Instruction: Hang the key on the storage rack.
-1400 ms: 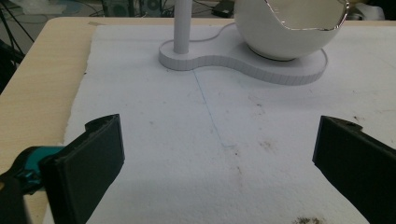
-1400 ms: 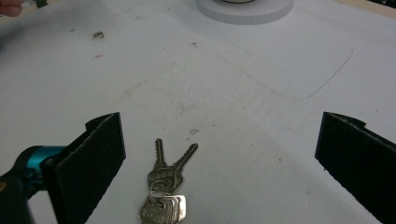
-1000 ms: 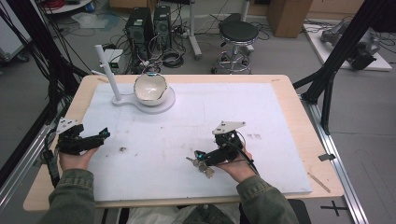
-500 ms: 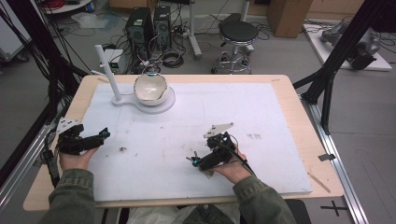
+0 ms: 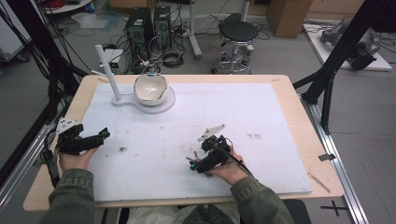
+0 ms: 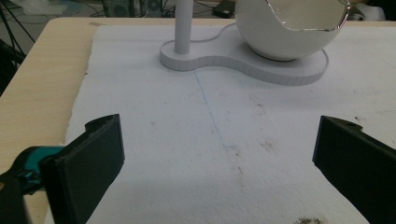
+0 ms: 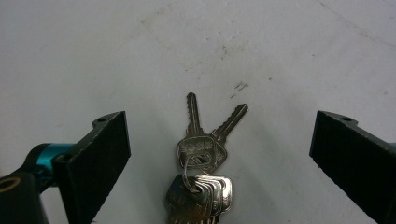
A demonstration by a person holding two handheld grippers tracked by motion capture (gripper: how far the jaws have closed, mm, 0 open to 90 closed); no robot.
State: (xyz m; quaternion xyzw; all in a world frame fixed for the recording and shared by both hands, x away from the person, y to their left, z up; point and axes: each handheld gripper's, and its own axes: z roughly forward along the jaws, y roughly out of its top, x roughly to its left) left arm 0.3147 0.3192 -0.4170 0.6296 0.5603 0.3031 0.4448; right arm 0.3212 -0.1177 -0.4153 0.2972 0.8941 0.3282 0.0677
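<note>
On the white table mat (image 5: 280,140), a bunch of keys (image 7: 200,163) lies flat between the spread jaws of the right gripper (image 7: 219,158), apparently lined up for pickup, while the left gripper (image 6: 215,158) waits, jaws apart and empty.

Floor: grey, strewn with cables (image 5: 170,58).
Seating: black round stool (image 5: 238,31) behind the tabletop (image 5: 299,116).
Equipment: two computer towers (image 5: 150,23), cardboard box (image 5: 287,13).
Frame: black struts (image 5: 343,51).

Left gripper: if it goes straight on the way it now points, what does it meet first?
Probably the white stand that carries the post and the bowl. The left gripper is open, with bare white mat before it. Depth is unclear.
</note>
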